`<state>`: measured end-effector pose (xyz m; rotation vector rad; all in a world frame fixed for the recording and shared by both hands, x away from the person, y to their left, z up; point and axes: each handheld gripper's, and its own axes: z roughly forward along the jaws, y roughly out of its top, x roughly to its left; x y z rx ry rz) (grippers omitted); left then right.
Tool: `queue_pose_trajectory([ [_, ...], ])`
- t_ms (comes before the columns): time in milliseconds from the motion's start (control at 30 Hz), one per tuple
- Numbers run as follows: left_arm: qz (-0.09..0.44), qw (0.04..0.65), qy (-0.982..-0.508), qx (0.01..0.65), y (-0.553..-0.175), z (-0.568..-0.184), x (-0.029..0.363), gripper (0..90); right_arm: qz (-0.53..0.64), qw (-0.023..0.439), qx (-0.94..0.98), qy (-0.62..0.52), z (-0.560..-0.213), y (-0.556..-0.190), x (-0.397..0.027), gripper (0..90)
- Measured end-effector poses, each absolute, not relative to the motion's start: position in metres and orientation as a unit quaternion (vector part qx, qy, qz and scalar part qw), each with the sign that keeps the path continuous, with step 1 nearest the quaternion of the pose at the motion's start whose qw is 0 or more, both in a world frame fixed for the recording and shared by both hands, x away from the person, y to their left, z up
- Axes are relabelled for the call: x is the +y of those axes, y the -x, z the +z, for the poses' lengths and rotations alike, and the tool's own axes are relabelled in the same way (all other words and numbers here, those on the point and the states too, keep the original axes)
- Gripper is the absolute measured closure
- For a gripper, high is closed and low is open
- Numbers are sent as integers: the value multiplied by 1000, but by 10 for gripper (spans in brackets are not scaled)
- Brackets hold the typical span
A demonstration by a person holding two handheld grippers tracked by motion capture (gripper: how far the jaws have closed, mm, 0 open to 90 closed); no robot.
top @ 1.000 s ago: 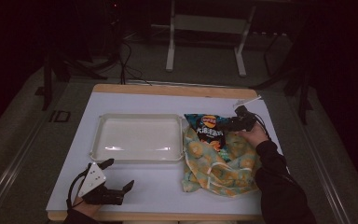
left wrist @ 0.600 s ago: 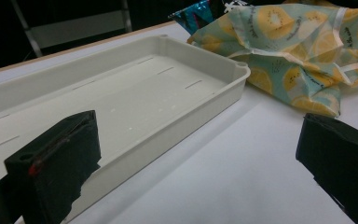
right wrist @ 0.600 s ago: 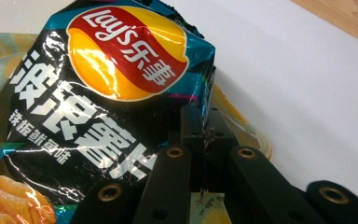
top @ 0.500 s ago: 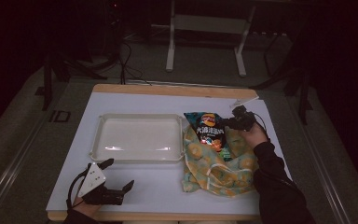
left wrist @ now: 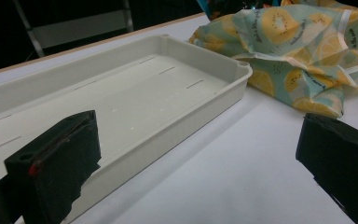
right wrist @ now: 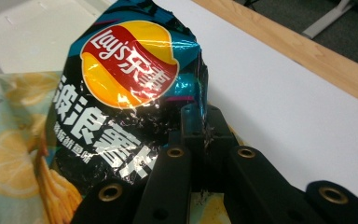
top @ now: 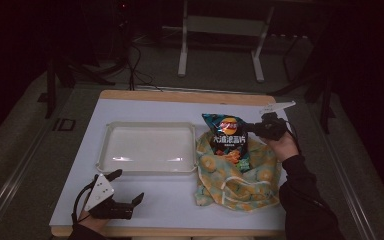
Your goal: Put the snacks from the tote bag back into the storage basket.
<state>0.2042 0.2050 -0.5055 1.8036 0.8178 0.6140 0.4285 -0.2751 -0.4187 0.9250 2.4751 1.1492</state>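
At the near edge of the counter (top: 175, 210) the left tool (top: 125, 192) lies low in the person's hand with its jaws spread wide and nothing between them; from its own camera the two black pads stand well apart over bare white surface. Just beyond it sits the shallow cream tray (top: 105, 150), long side toward the person and with nothing in it. To the right of the tray, touching or nearly touching its corner, is a crumpled cloth bag printed with lemon slices (top: 240, 187) (its white drawstrings trail across the folds). Rising out of the far end of that cloth is the chip bag (top: 226, 140), dark teal with a red and yellow logo, tilted up rather than lying flat. The right tool (top: 252, 127) comes in from the right side, held level in the person's hand, its jaws having just closed and now pinched tight on the right edge of the chip bag, the foil creased between them. Farther back runs the wooden edge of the counter.
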Motion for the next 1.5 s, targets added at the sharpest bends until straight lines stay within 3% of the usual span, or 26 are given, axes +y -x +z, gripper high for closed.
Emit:
queue_pose_trajectory([
  [467,257,506,-750,340,-205,-506,205,2,441,141,833,-301,-381,-407,-284,900],
  [1067,259,506,-748,342,-204,-505,205,2,467,190,810,-299,-321,-393,-291,900],
  [1500,259,506,-749,339,-204,-505,206,2,477,208,805,-287,-286,-398,-266,899],
])
